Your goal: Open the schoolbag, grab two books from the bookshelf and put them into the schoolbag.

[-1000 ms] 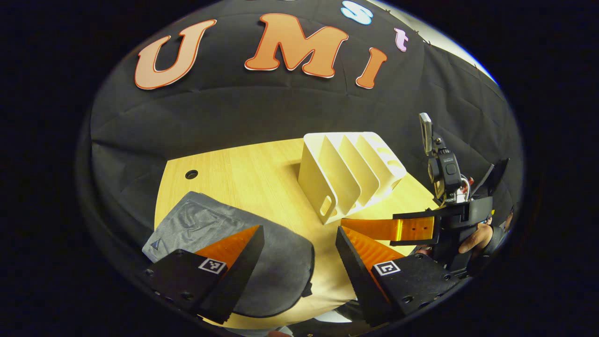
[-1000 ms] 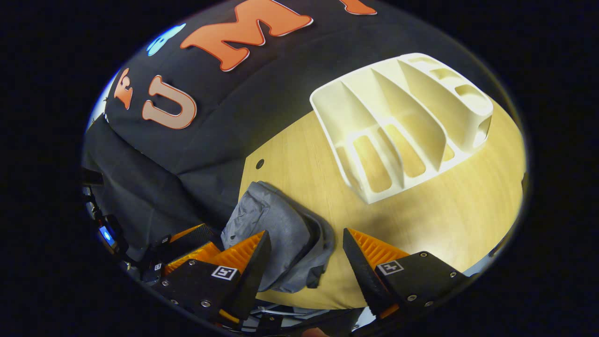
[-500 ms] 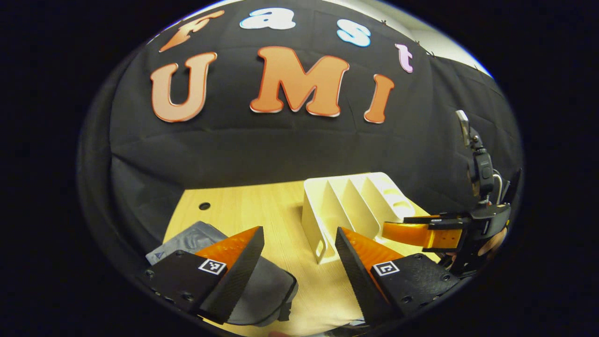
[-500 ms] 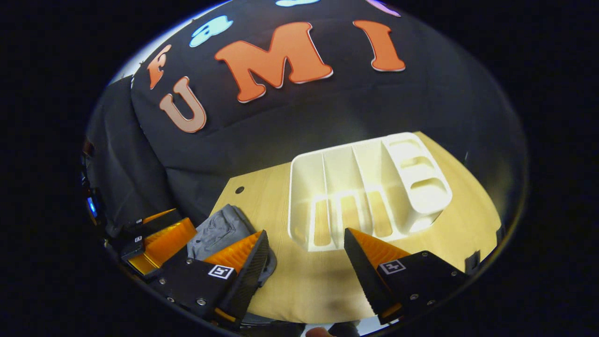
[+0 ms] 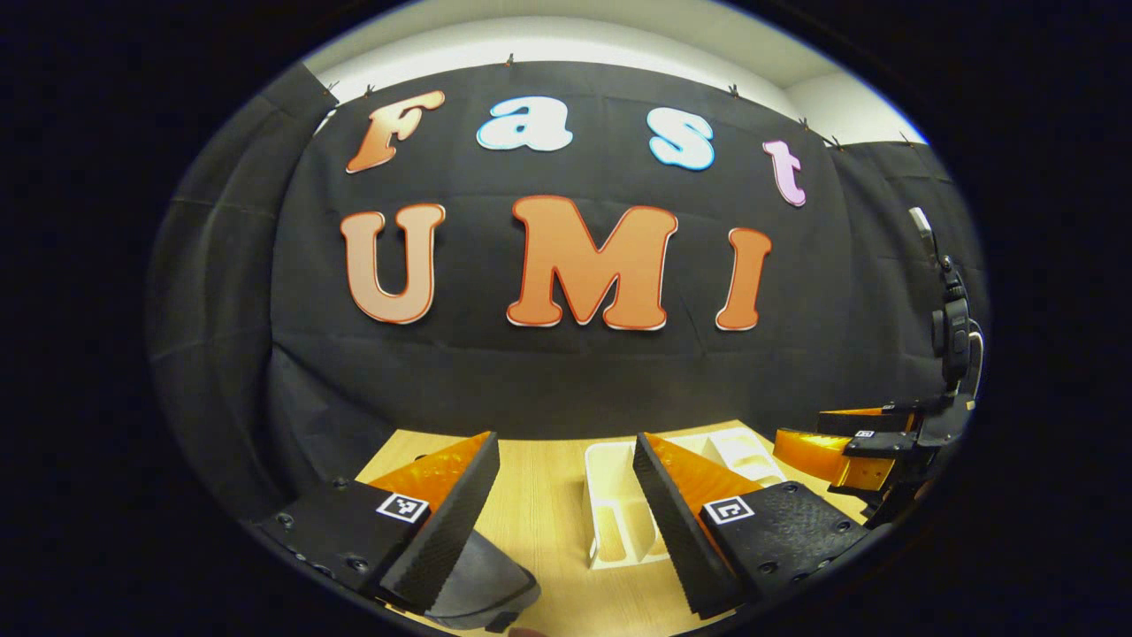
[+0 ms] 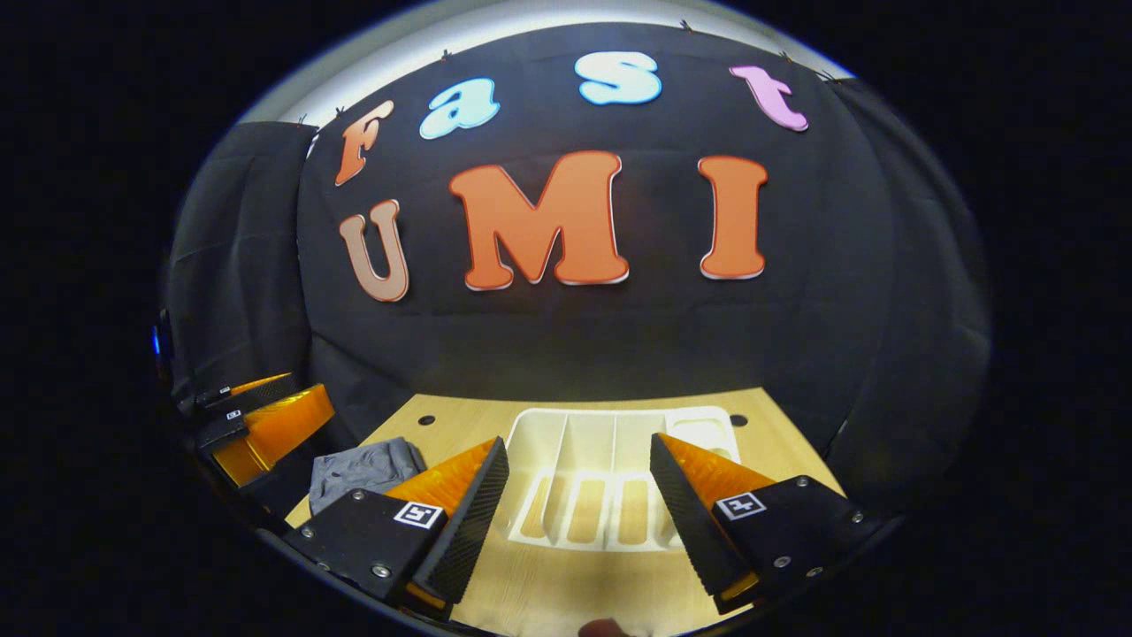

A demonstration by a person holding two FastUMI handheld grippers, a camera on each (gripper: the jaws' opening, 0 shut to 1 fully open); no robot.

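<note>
The grey schoolbag (image 6: 367, 467) lies flat on the wooden table (image 6: 566, 579), left of the white bookshelf (image 6: 610, 482); its slots hold no books. In the left gripper view a corner of the schoolbag (image 5: 482, 588) shows low down, with the bookshelf (image 5: 610, 513) to its right. My left gripper (image 5: 566, 522) stands open above the table with nothing between its fingers. My right gripper (image 6: 579, 522) is open too, raised in front of the bookshelf. The right gripper (image 5: 849, 442) also appears at the far right of the left gripper view, and the left gripper (image 6: 256, 420) at the far left of the right gripper view.
The black cloth wall (image 5: 566, 372) rises right behind the table's far edge. Small round holes (image 6: 426, 420) sit near the table's back corners. A fingertip (image 6: 606, 628) shows at the bottom of the right gripper view.
Both grippers have tilted up and pulled back, so the table, schoolbag and bookshelf slid low in both views and the wall rose. Both stayed open.
</note>
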